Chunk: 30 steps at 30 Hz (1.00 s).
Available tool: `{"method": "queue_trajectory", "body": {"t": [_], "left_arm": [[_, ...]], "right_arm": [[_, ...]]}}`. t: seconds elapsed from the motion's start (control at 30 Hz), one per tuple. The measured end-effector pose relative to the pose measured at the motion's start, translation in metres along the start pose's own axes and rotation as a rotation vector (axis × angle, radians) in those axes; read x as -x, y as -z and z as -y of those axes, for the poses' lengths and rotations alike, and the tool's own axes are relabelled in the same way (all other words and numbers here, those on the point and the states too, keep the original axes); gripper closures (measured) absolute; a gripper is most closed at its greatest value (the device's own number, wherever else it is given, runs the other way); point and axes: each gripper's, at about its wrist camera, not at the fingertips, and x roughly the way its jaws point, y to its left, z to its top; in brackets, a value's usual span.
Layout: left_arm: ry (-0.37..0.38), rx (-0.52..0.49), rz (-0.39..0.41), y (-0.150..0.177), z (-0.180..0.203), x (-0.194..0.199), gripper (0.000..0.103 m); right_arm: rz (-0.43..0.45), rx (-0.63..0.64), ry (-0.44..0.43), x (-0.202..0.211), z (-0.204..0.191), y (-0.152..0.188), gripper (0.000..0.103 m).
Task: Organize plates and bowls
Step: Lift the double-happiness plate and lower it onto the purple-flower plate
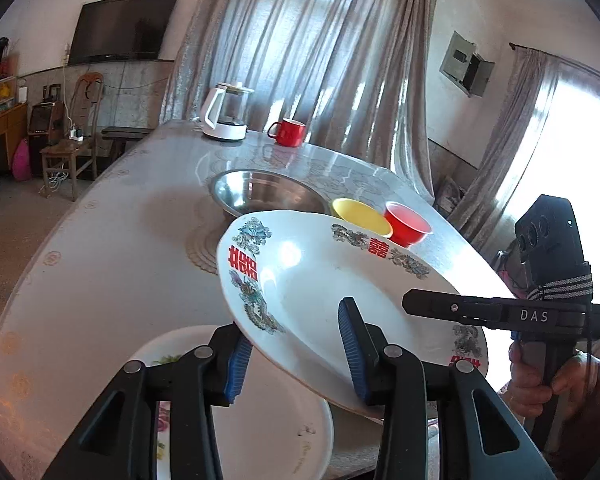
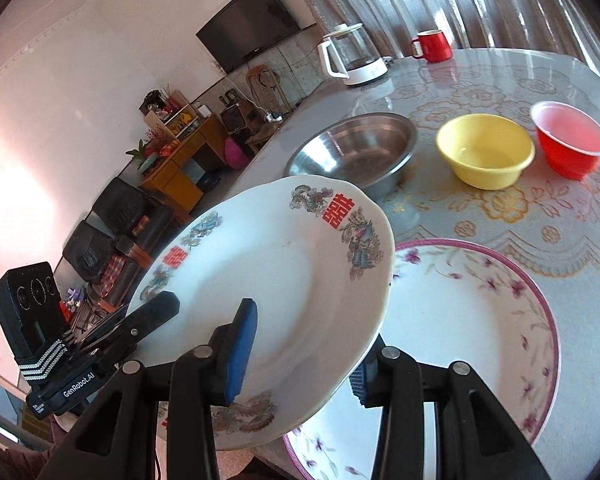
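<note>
Both grippers, left gripper (image 1: 296,356) and right gripper (image 2: 300,354), clamp one dragon plate (image 1: 340,280); three bowls (image 2: 486,150) beyond.

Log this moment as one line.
left gripper: shut on dragon plate | right gripper: shut on dragon plate | plate: lifted, tilted

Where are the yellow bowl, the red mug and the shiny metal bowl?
yellow bowl (image 2: 485,151), right wrist view, on its inside bottom.
red mug (image 2: 434,46), right wrist view, on its outer side.
shiny metal bowl (image 2: 356,148), right wrist view, on its inner wall.
</note>
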Motion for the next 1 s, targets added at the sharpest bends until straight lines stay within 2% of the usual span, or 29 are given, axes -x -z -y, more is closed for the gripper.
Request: {"method": "queue_trajectory", "body": {"t": [0.43, 0.63, 1.0], "left_arm": [[0.089, -0.039, -0.142, 0.027, 0.060, -0.038, 0.059], [0.083, -0.033, -0.192, 0.032, 0.062, -0.053, 0.059], [0.079, -0.027, -0.194, 0.034, 0.058, -0.050, 0.058]], "right_arm": [[0.007, -0.171, 0.094, 0.044, 0.071, 0.040, 0.061], [-0.018, -0.212, 0.126, 0.046, 0.088, 0.052, 0.059], [-0.030, -0.202, 0.121, 0.050, 0.088, 0.057, 0.059]]}}
